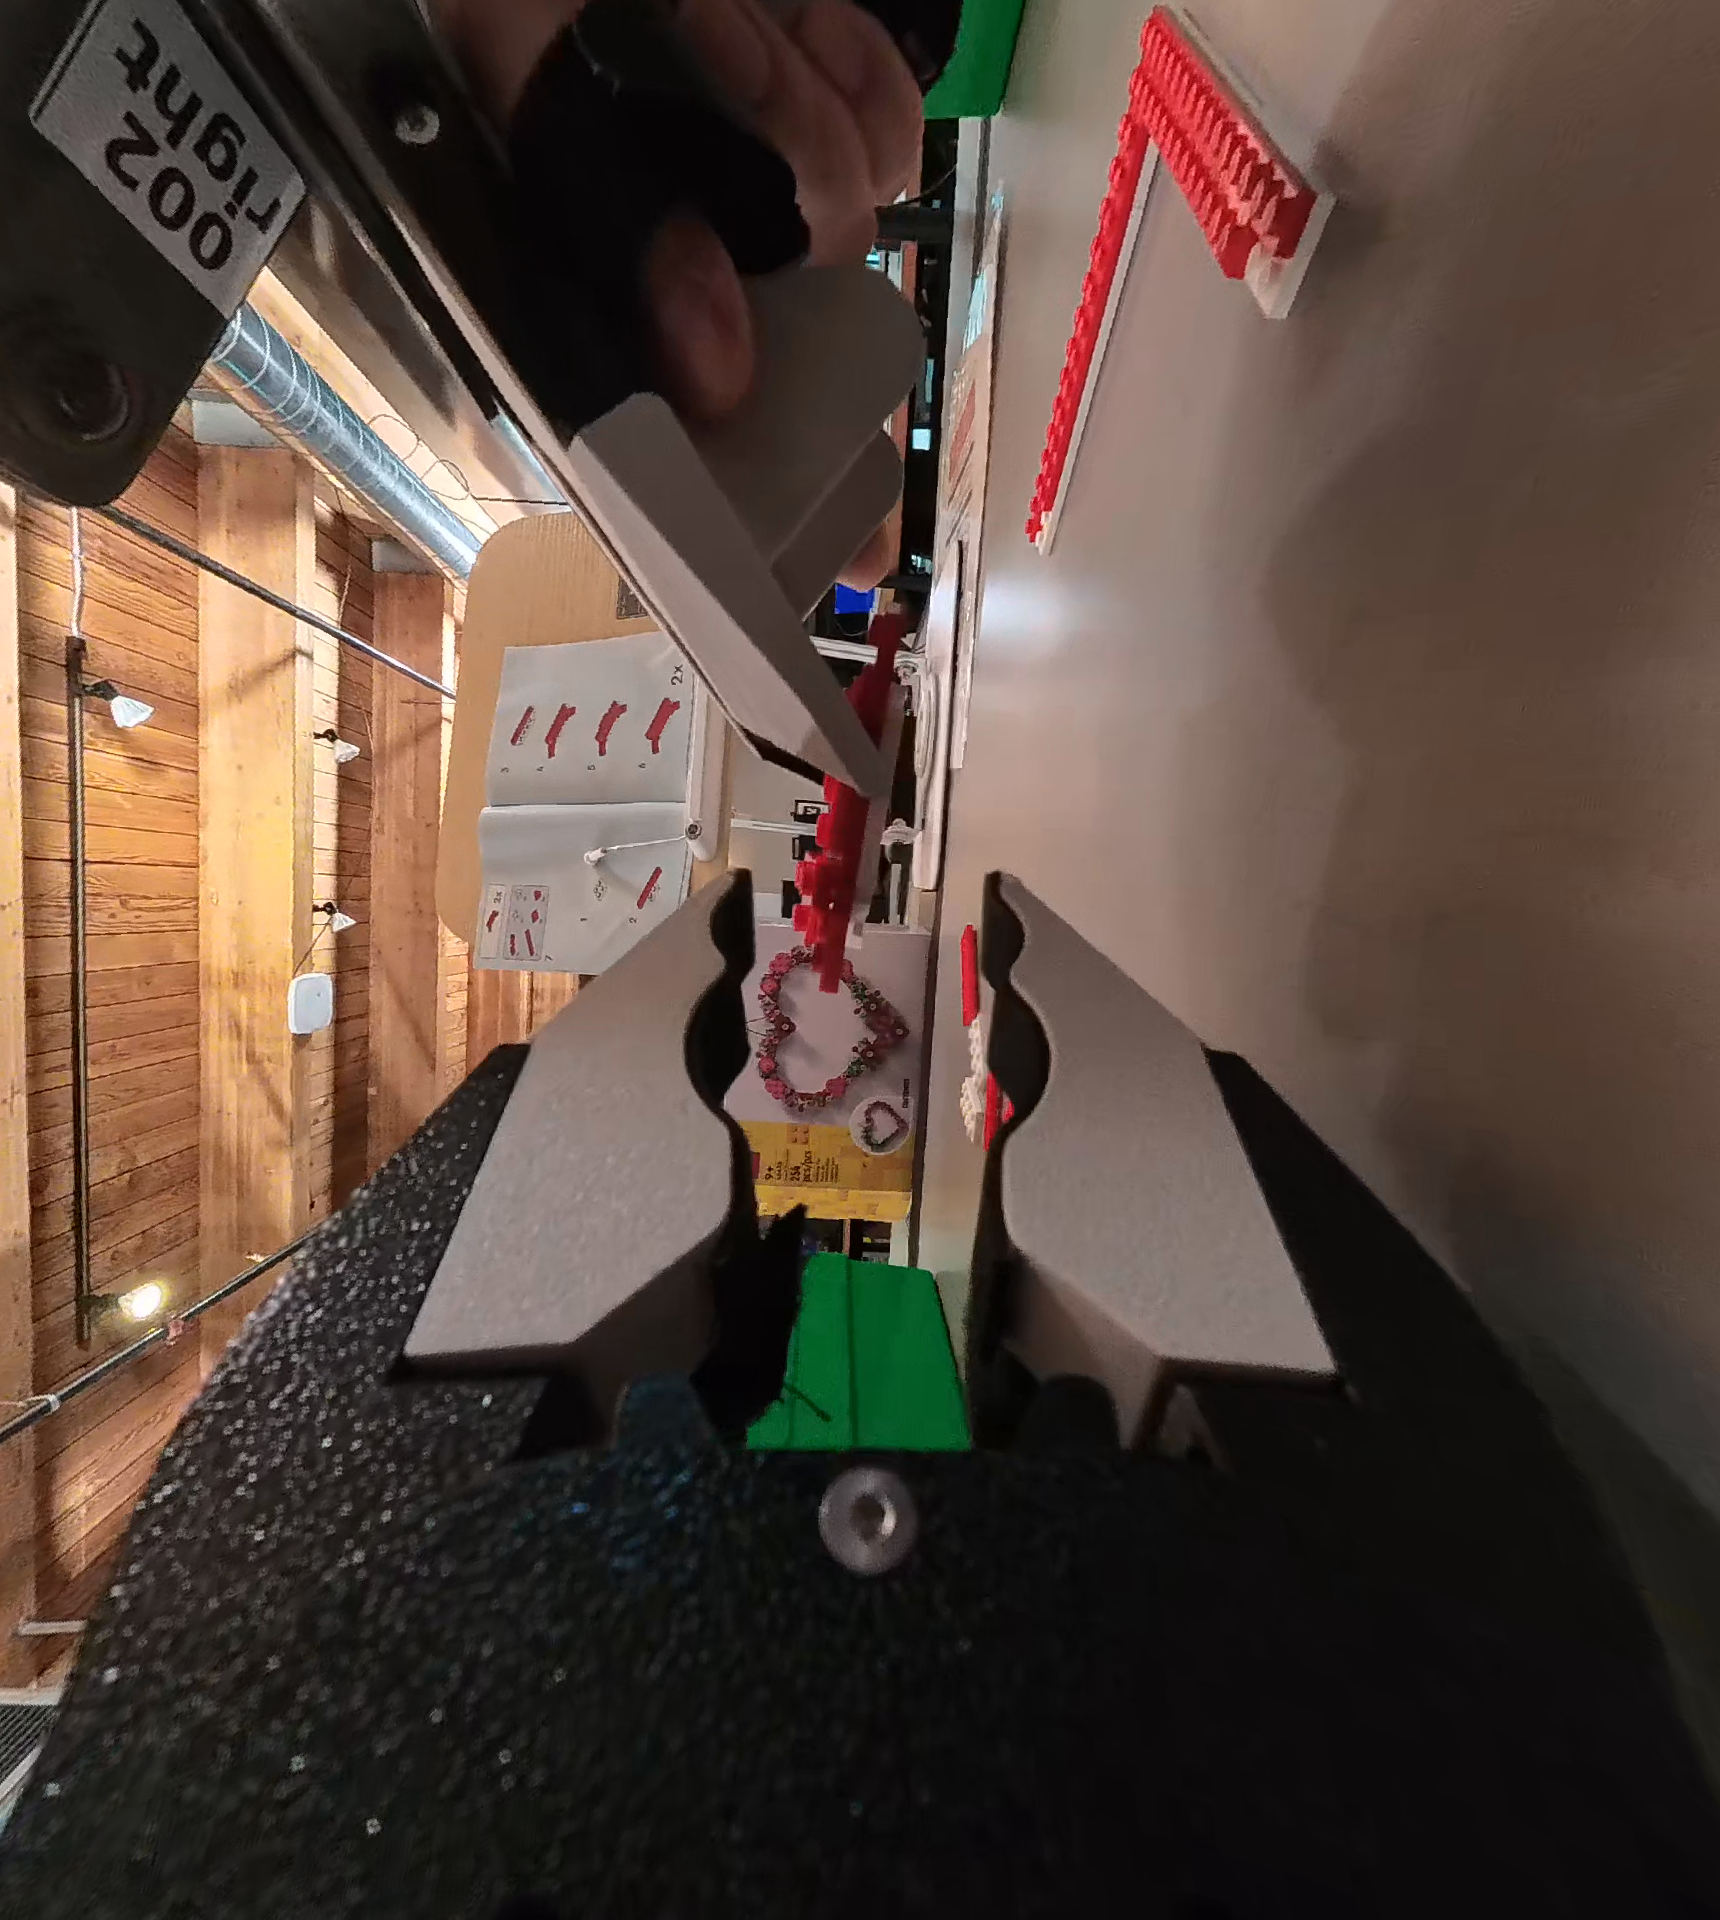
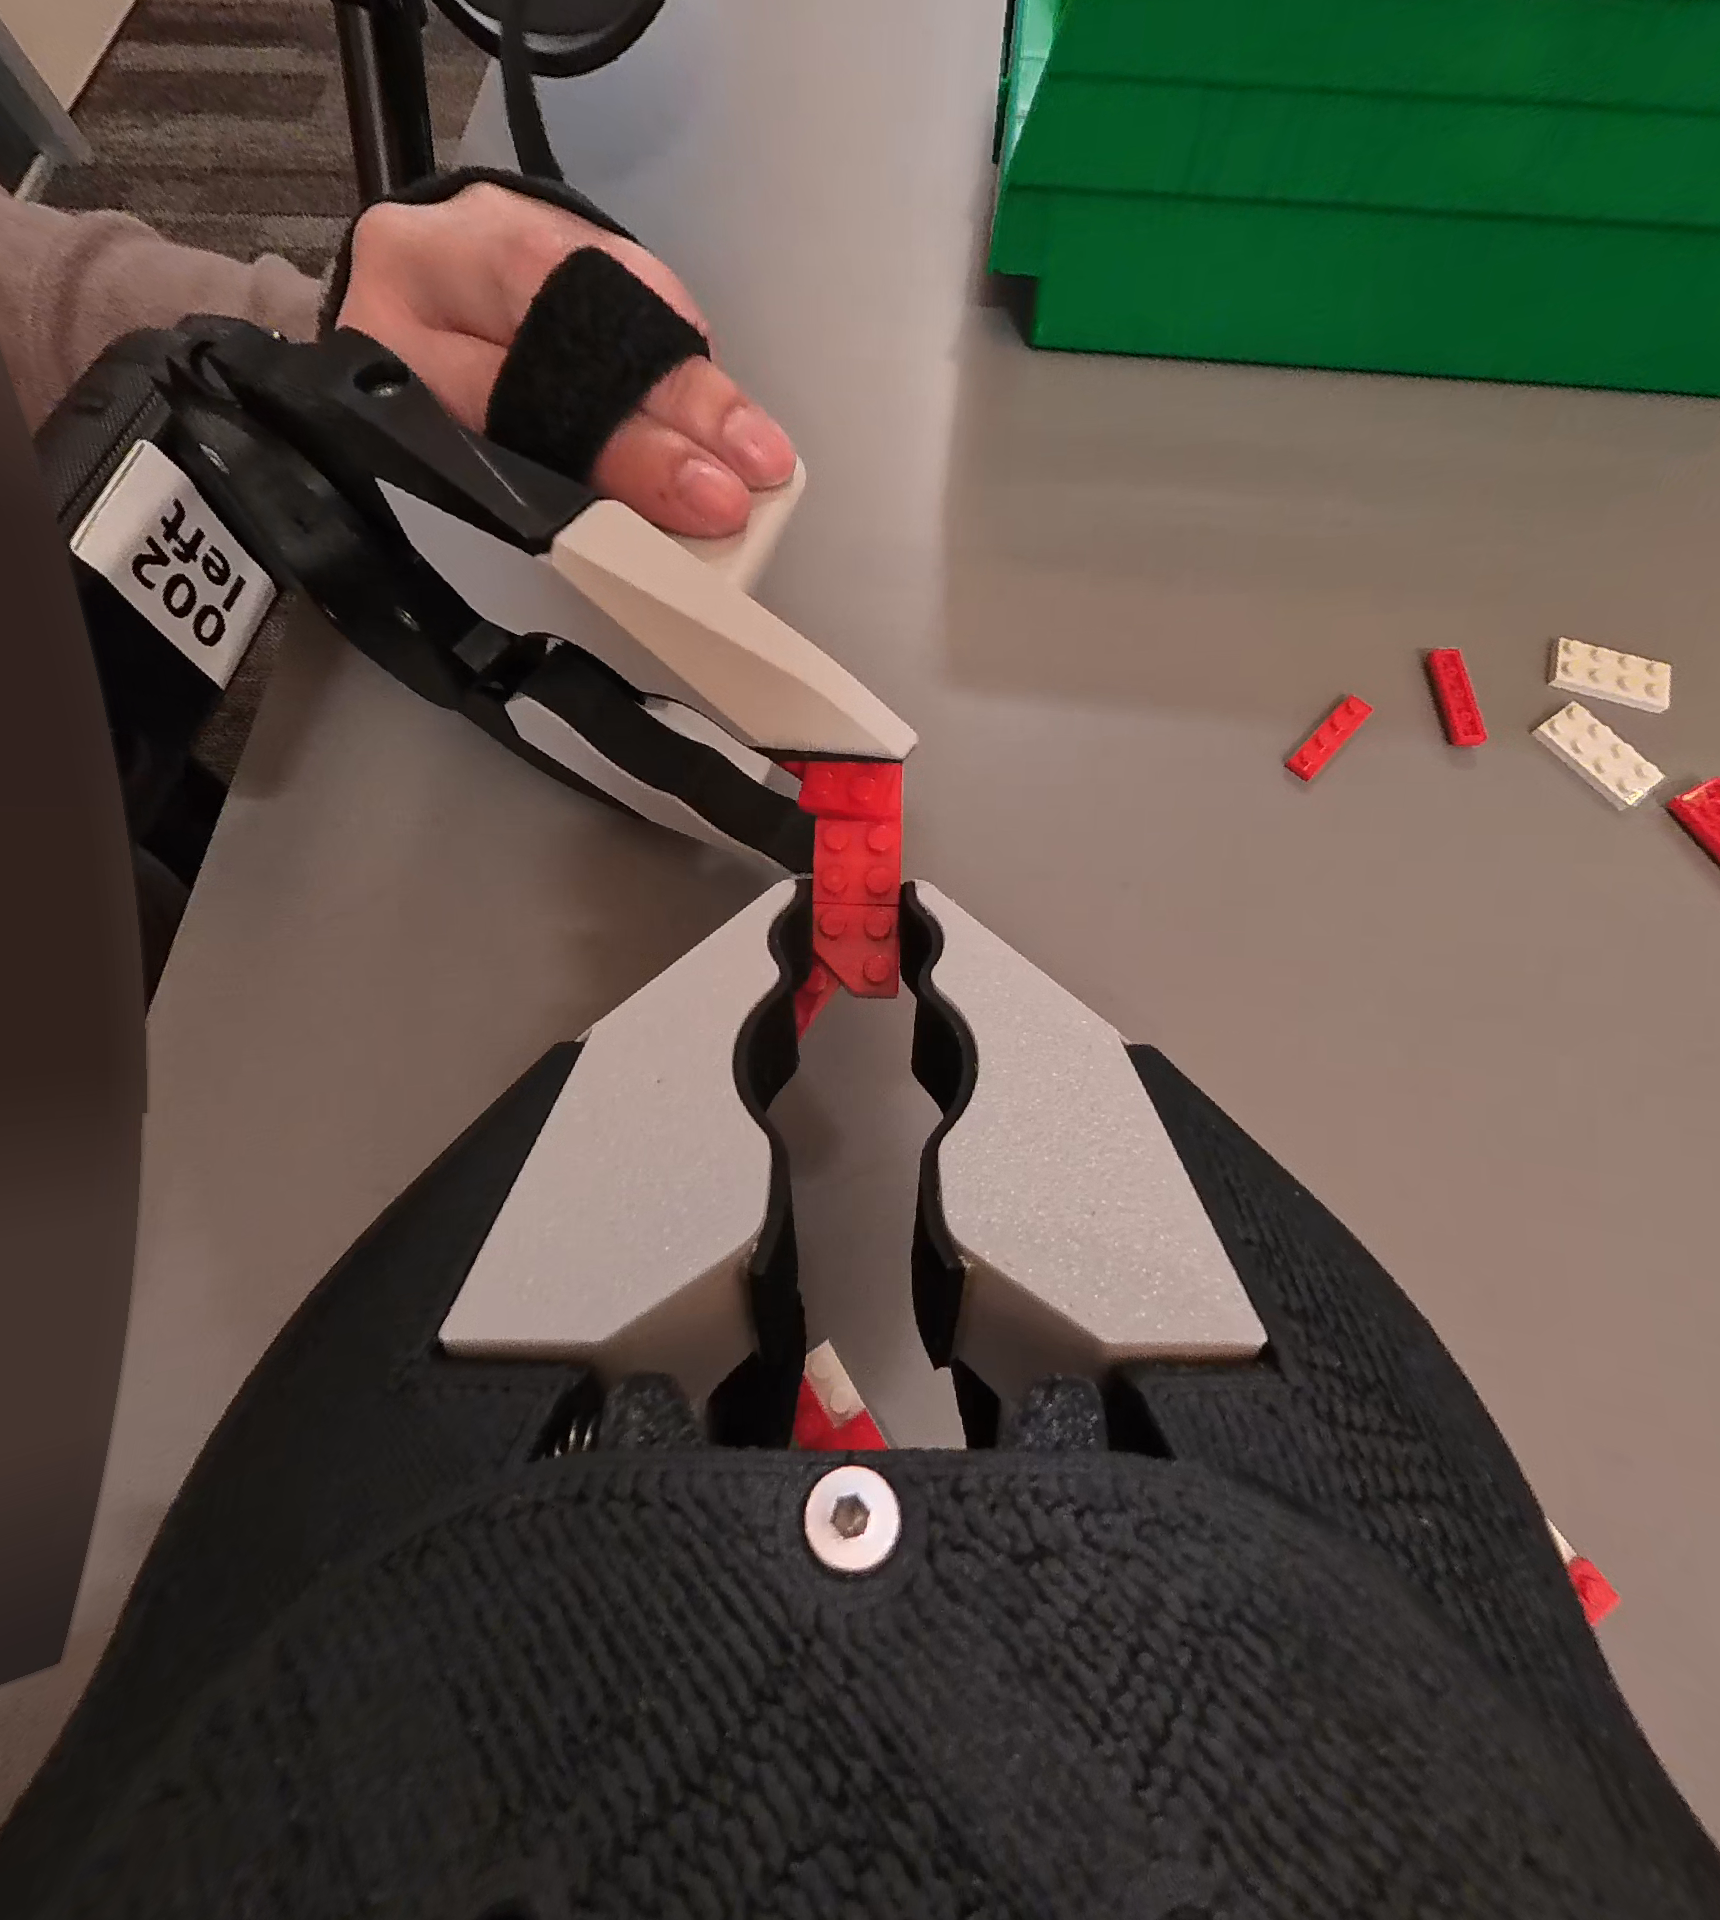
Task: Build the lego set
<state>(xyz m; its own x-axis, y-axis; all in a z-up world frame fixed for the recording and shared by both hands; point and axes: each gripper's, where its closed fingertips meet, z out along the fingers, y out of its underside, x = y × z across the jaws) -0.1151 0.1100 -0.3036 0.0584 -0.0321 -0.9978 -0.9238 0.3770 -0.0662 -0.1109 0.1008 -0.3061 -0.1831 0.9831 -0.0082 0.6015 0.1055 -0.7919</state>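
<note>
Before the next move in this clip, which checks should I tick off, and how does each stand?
1. Right tool clamped on the red studded plate assembly: ok.
2. Left tool shut on the assembly's far end: not ok; its jaws stand open beside it.
3. Assembly held clear of the grey table: ok, judging by the left wrist view.
4. Loose red and white flat plates lying ready on the table: ok.
5. Open paper instruction booklet propped in sight: ok.
6. Plates in the assembly fully pressed together: cannot tell.
</note>
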